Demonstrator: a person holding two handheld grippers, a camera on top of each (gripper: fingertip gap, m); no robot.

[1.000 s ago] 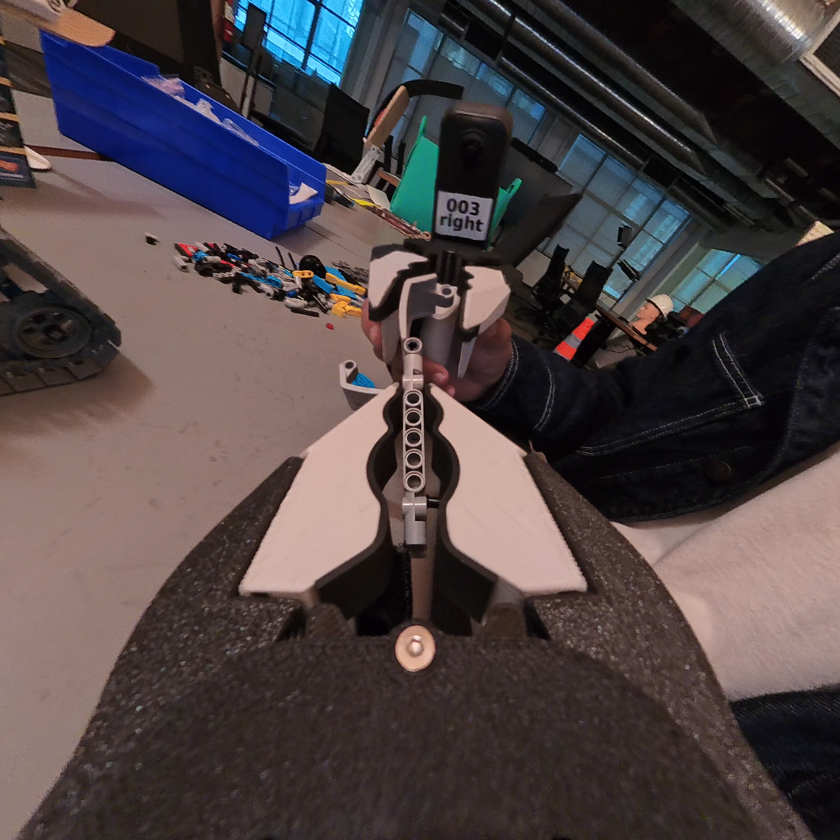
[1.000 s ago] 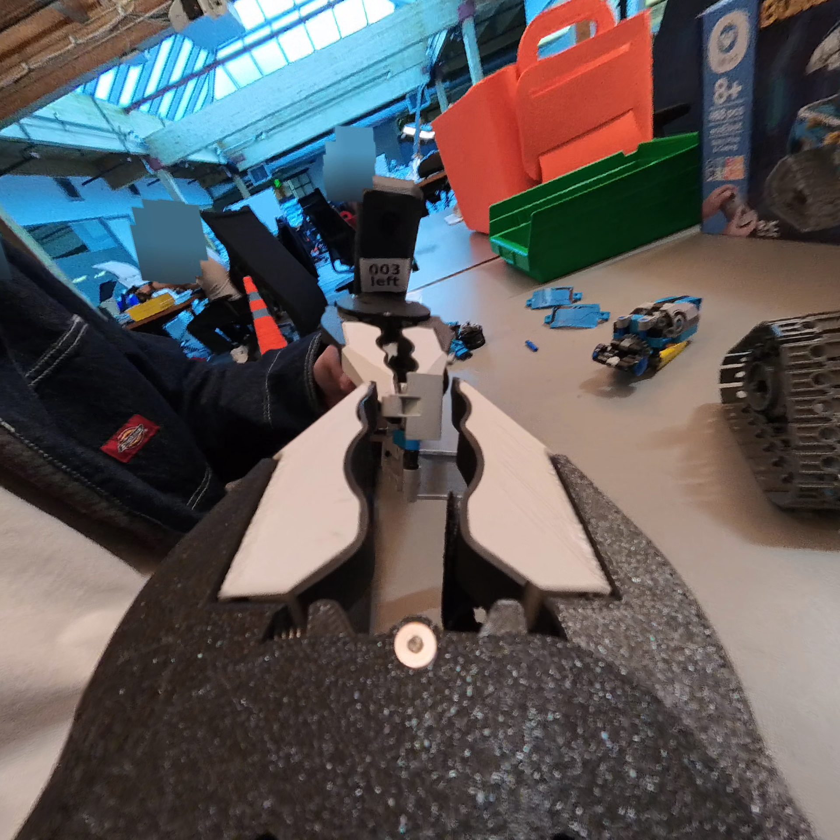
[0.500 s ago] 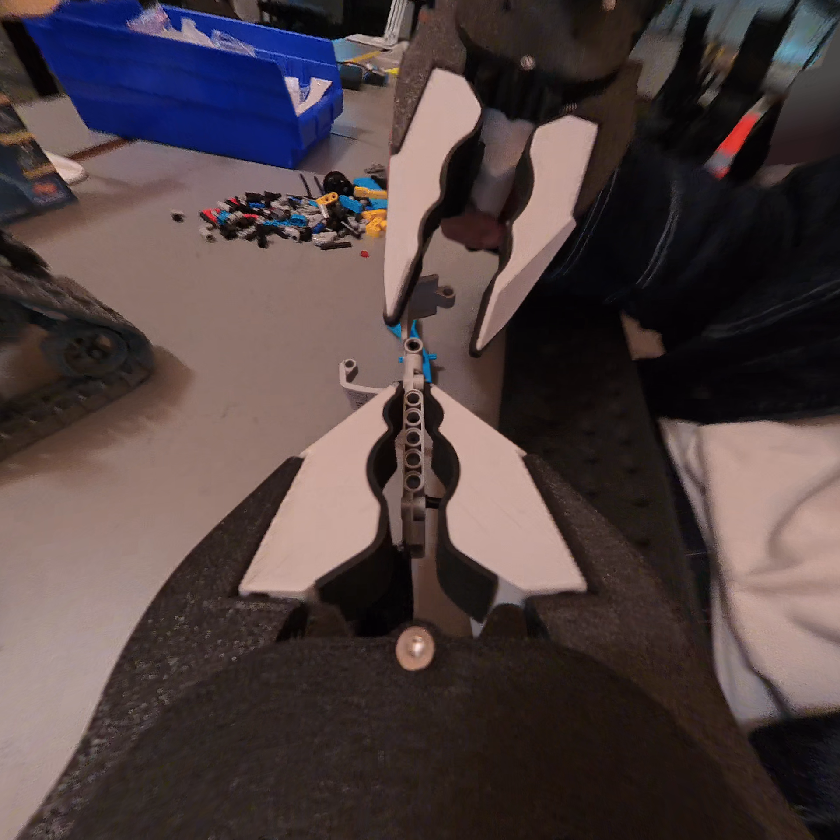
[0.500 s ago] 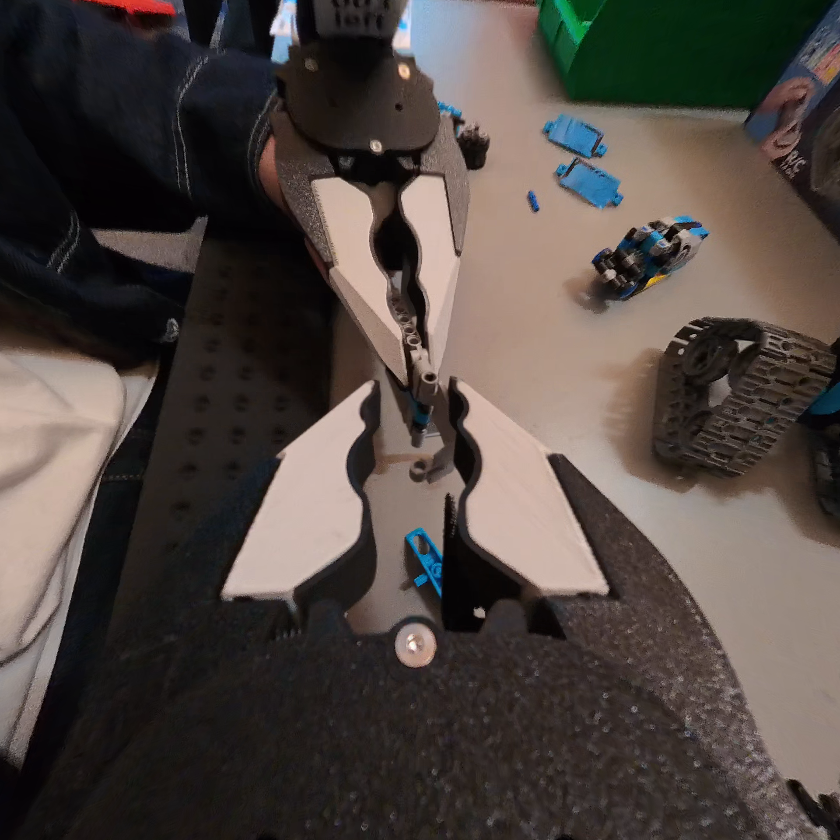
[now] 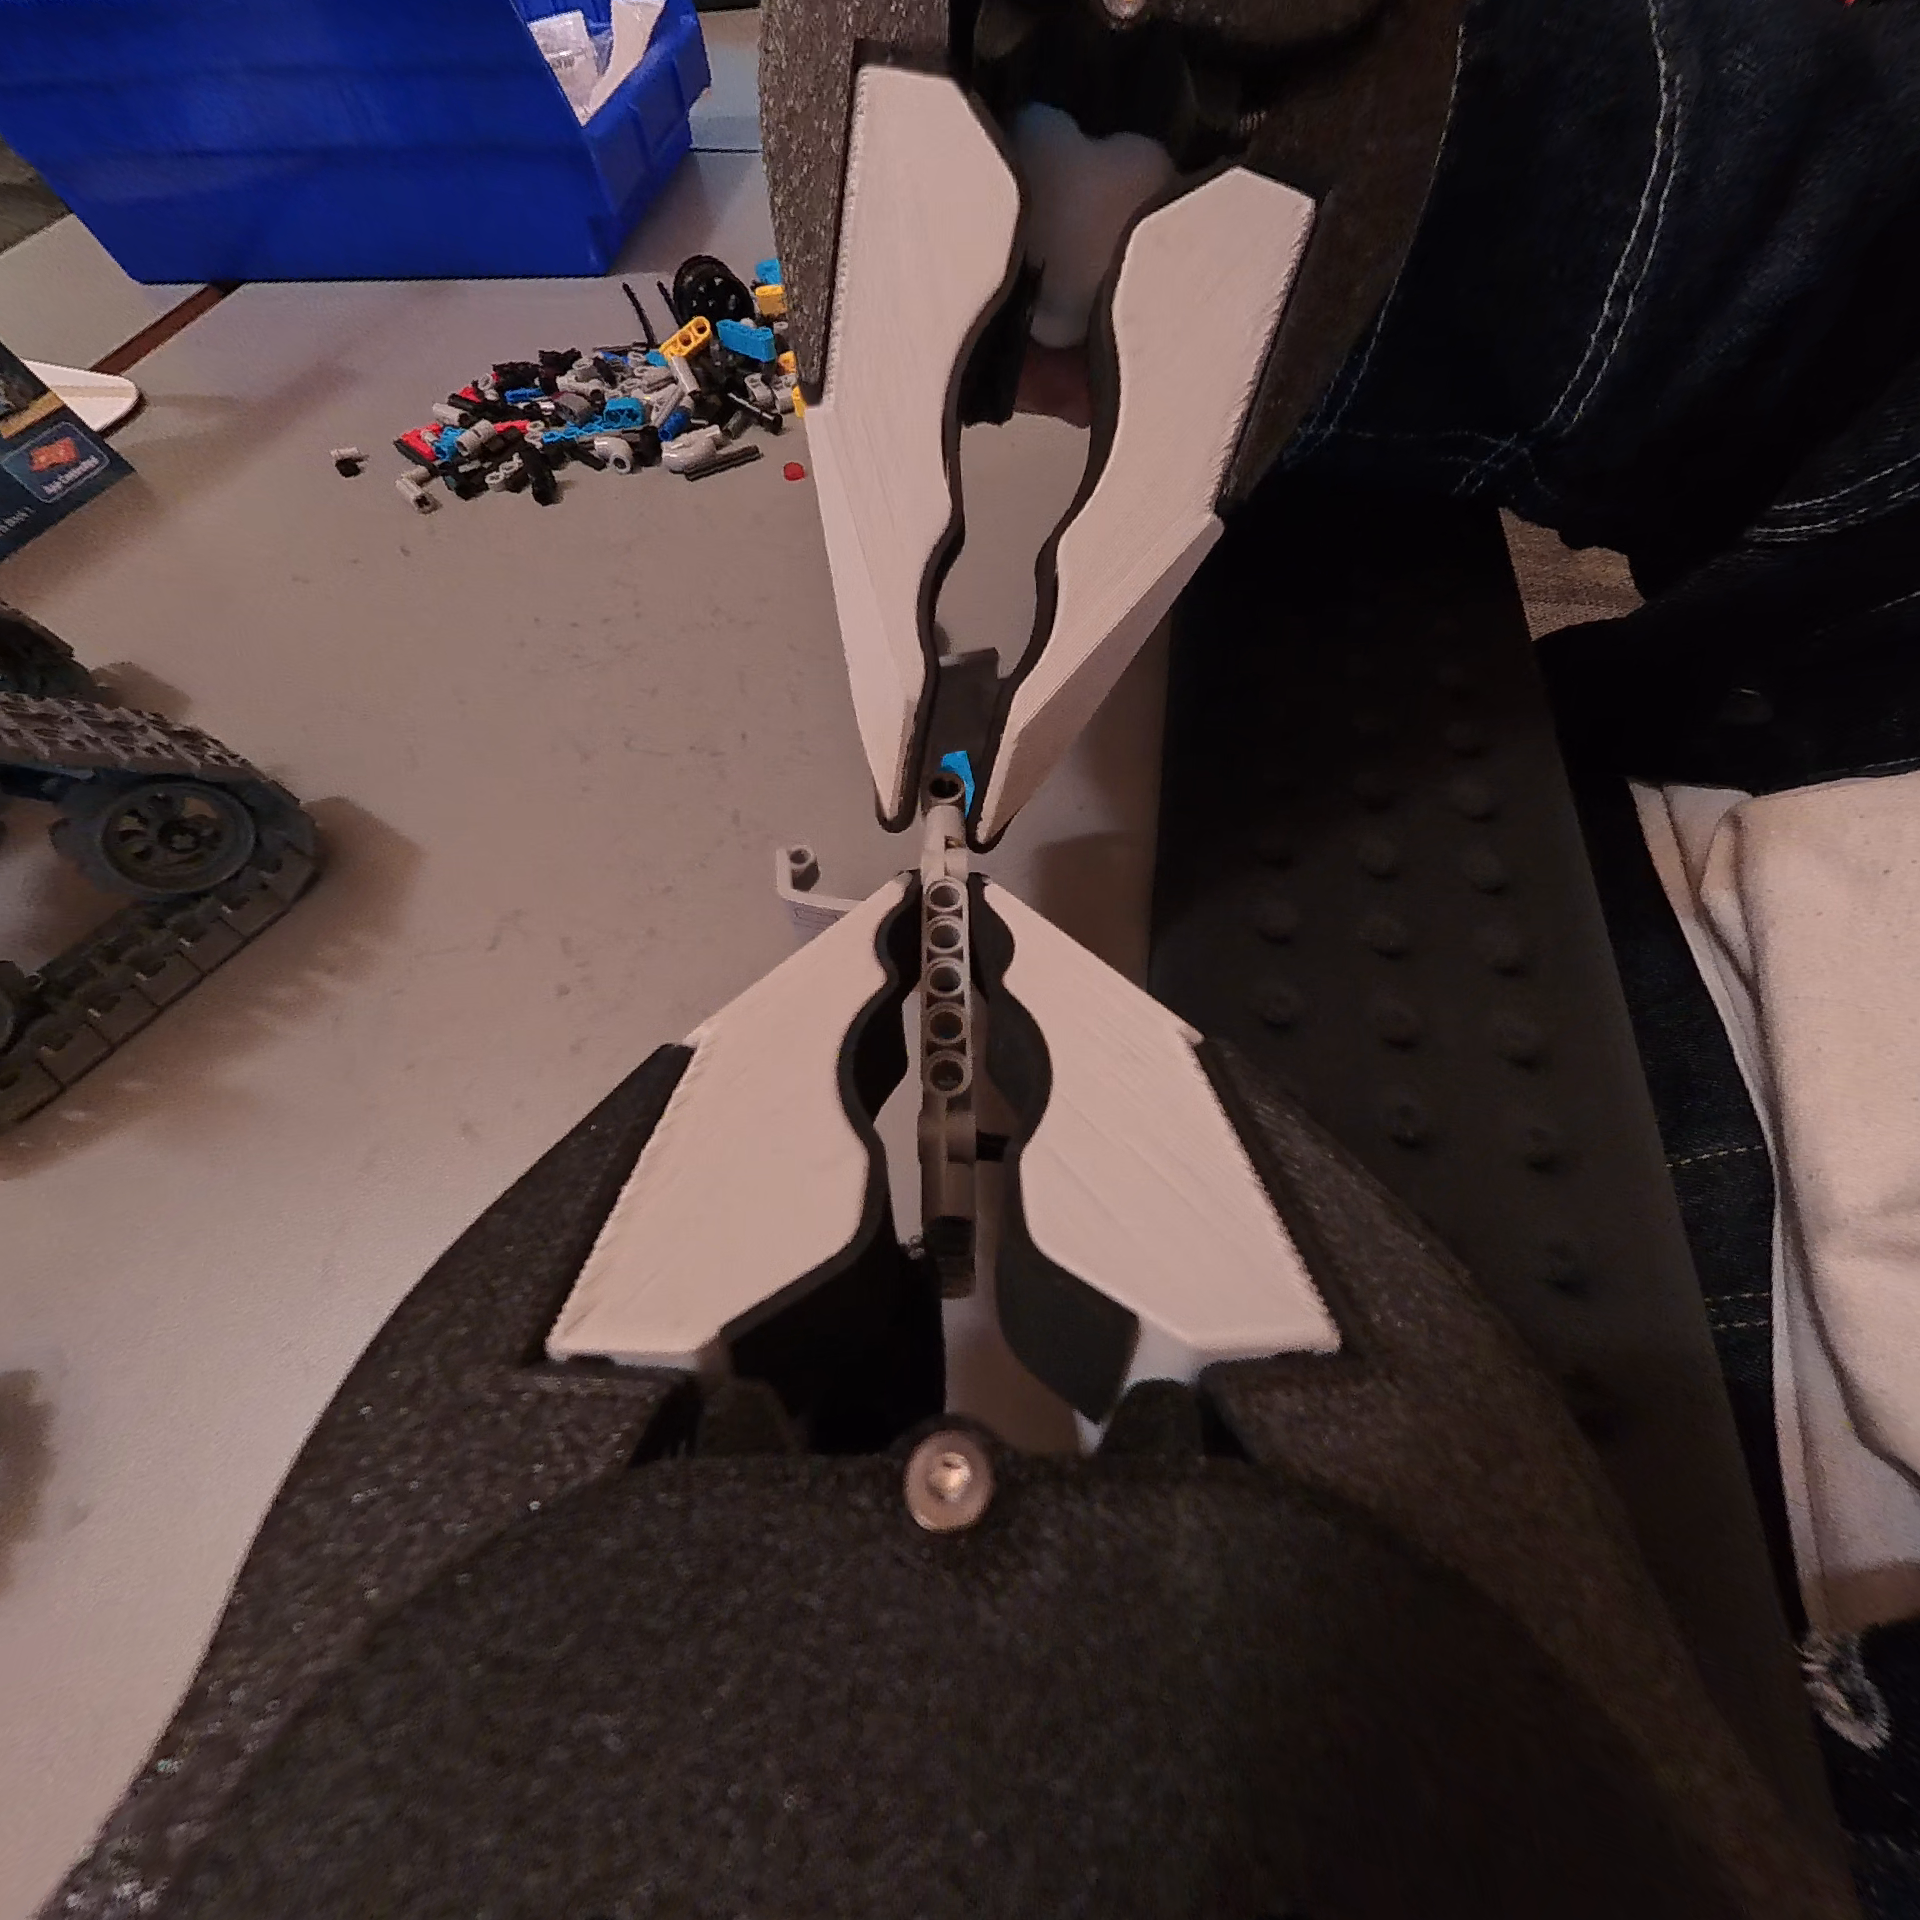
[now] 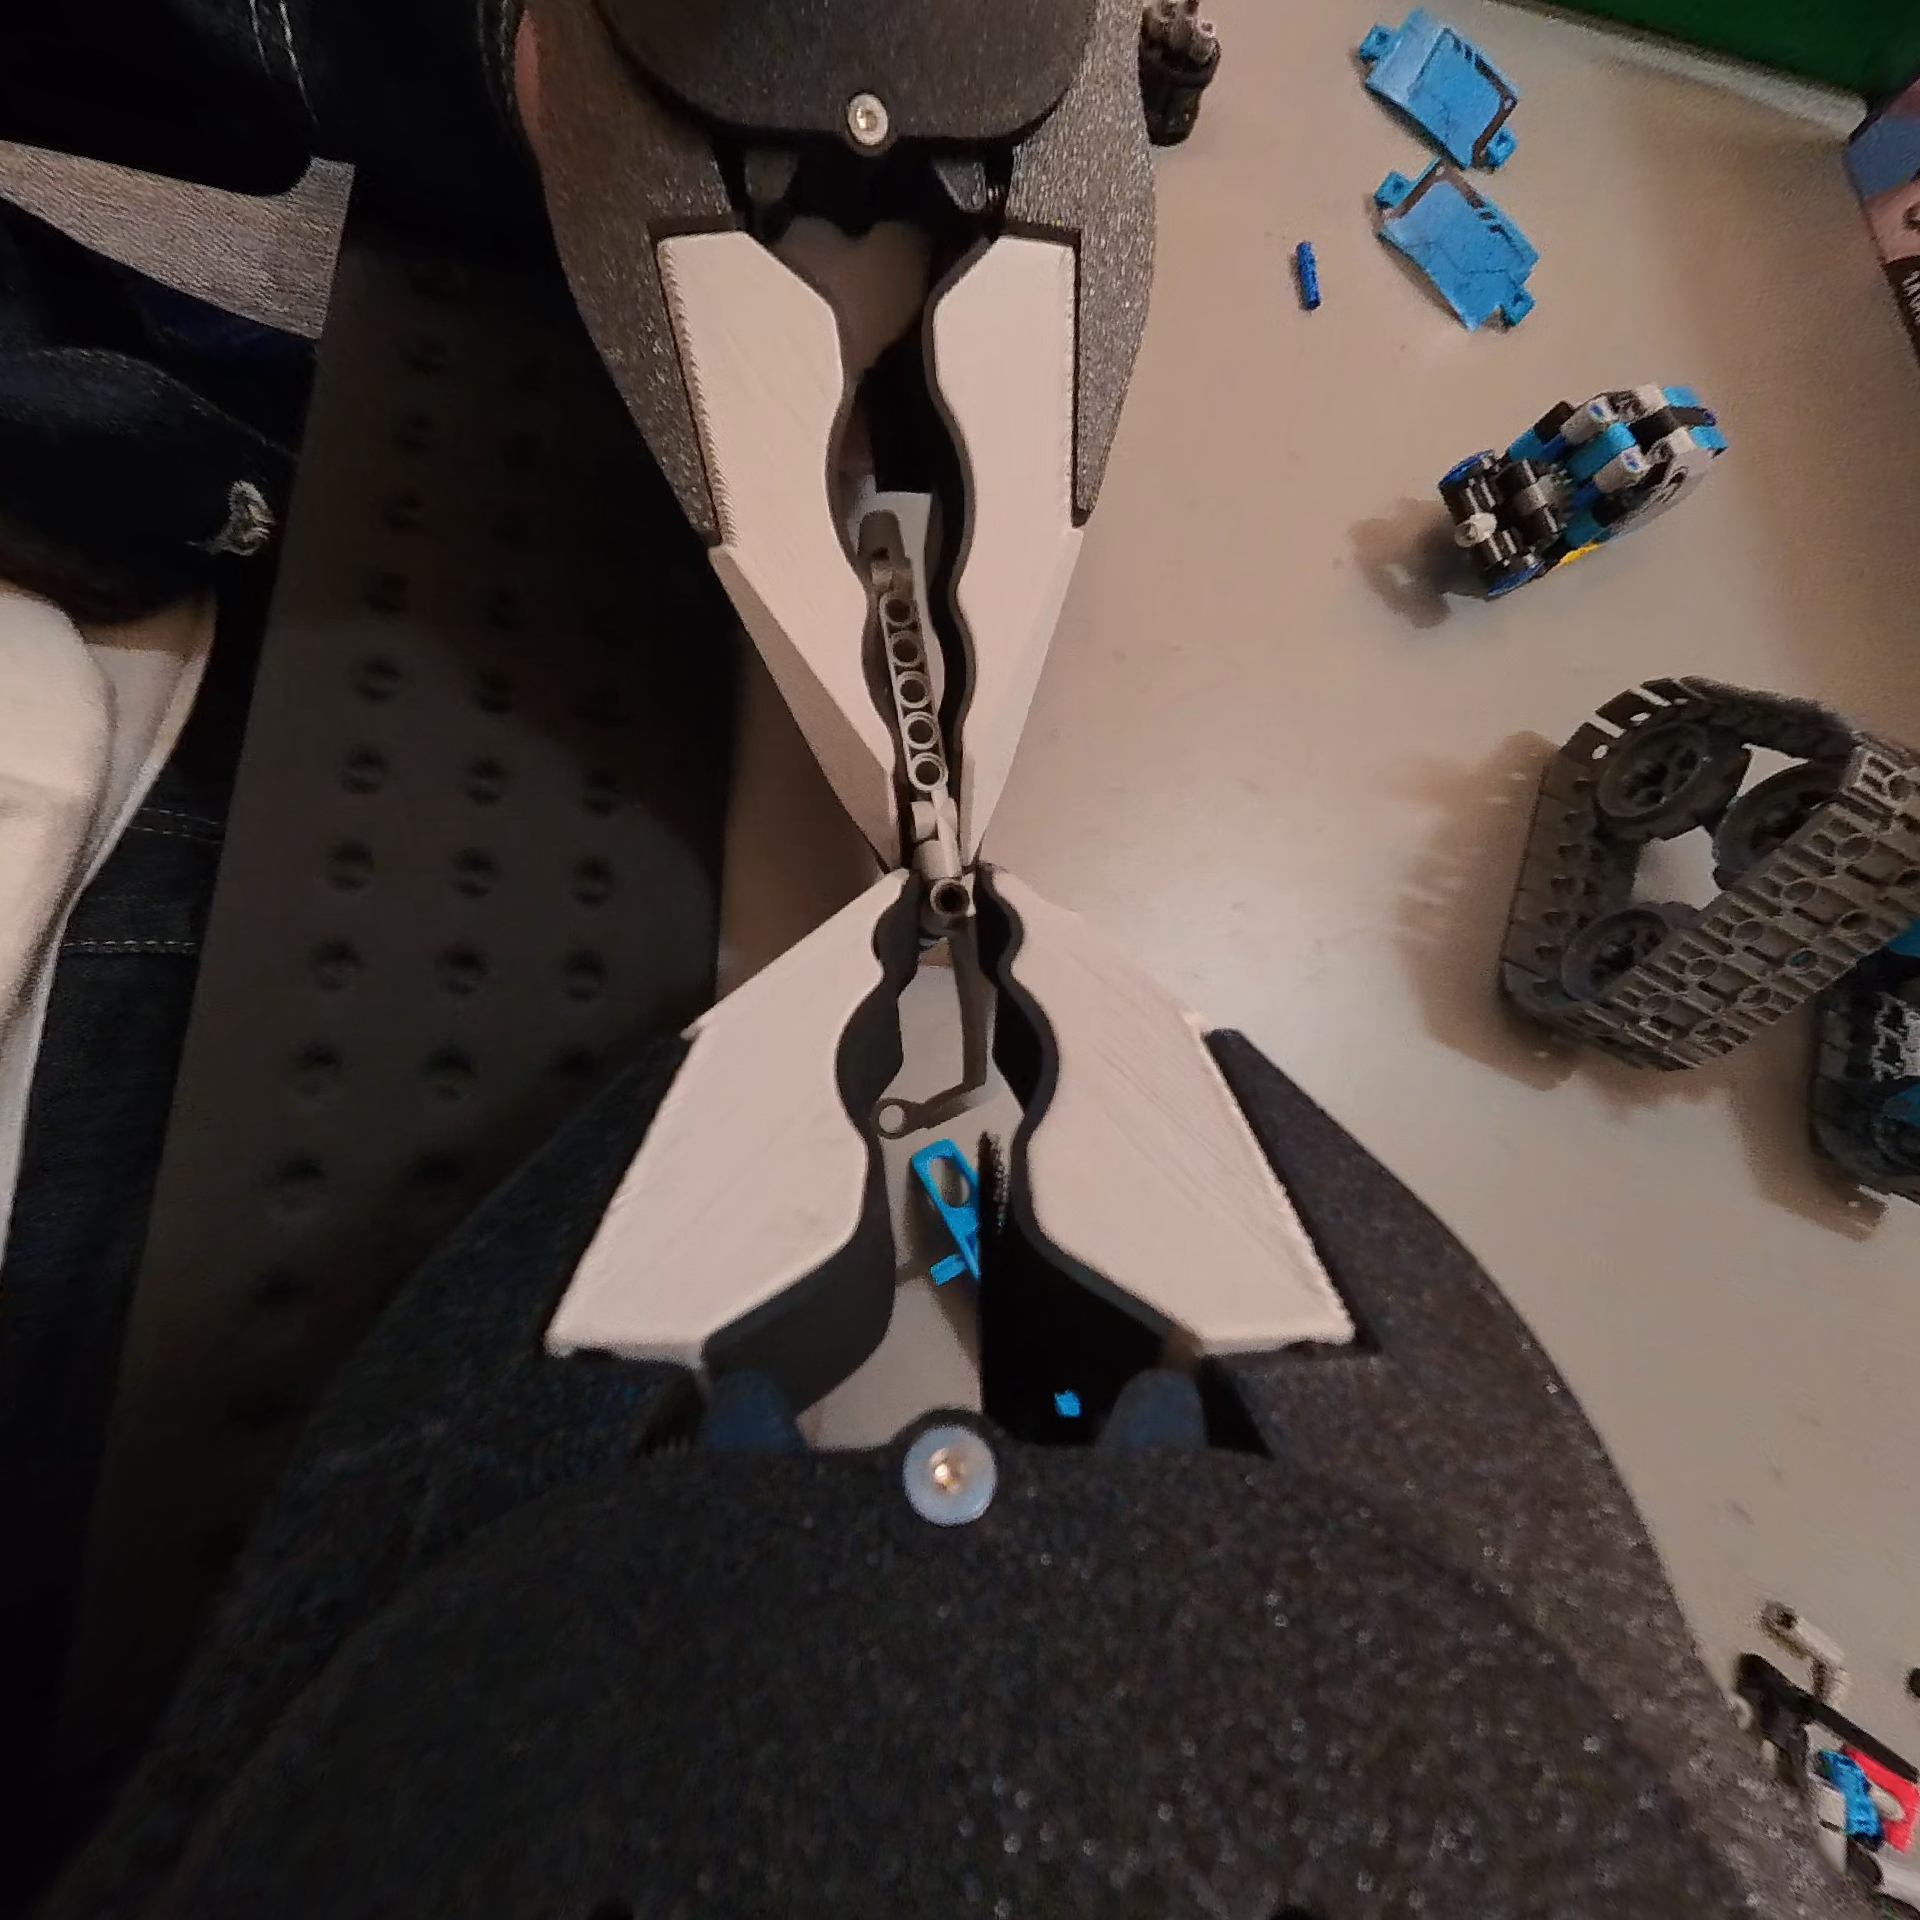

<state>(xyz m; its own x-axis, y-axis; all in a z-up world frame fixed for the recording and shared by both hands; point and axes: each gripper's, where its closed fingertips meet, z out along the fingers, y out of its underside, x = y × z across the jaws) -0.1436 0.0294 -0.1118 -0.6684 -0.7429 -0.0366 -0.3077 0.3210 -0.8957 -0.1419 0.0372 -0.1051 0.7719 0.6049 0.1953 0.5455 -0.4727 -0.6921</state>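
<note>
My left gripper (image 5: 943,883) is shut on a grey perforated beam (image 5: 945,997) that lies lengthwise between its white fingers. My right gripper (image 6: 945,883) meets it tip to tip and is shut on the small grey connector (image 6: 948,896) at the beam's far end. In the left wrist view the right gripper (image 5: 940,826) comes down from the top, with a bit of blue between its tips. In the right wrist view the left gripper (image 6: 935,847) comes from the top with the beam (image 6: 914,686). A thin grey piece (image 6: 935,1101) and a blue piece (image 6: 951,1195) lie on the table under my right fingers.
A blue bin (image 5: 312,135) and a pile of loose pieces (image 5: 603,426) lie at the far left, with a tracked assembly (image 5: 135,862) nearer. The right wrist view shows another tracked assembly (image 6: 1704,883), a small blue-black vehicle (image 6: 1579,488), blue panels (image 6: 1455,177) and a black studded mat (image 6: 468,727). The tips of both grippers are at nearly the same place. From either gripper's tips it is about 8 cm to the blue piece (image 6: 951,1195).
Both grippers have tilted down toward the table. The right gripper opened, dropped its grey piece onto the table, moved in and closed on the beam's end. The left kept its grip.
</note>
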